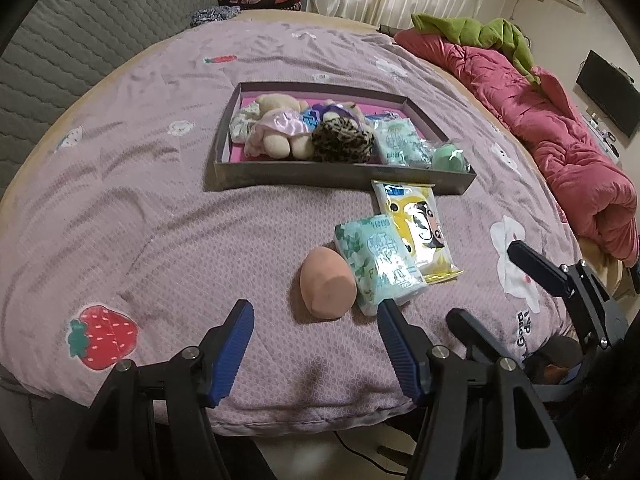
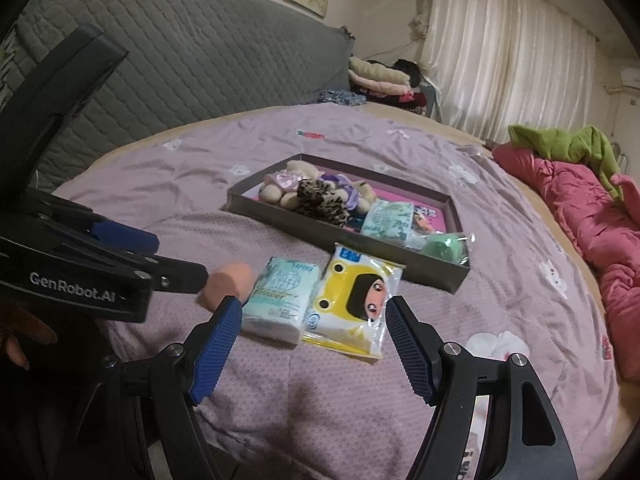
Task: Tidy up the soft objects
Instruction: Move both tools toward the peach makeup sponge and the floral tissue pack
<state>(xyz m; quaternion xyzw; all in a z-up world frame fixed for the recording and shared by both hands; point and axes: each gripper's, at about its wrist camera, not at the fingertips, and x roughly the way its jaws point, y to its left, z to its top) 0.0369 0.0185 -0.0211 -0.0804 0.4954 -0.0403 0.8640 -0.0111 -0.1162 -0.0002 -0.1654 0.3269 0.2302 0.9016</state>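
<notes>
On the lilac bedspread, a peach egg-shaped sponge lies against a mint tissue pack, with a yellow cartoon pack beside that. Behind them stands a grey tray holding a plush doll, a leopard scrunchie, another mint pack and a bagged green sponge. My left gripper hovers open just before the peach sponge. The right gripper is open before the two packs. Neither holds anything.
A pink comforter with a green cloth on it fills the bed's right side. A grey quilted headboard and folded clothes are at the back. The mattress edge runs just under the grippers.
</notes>
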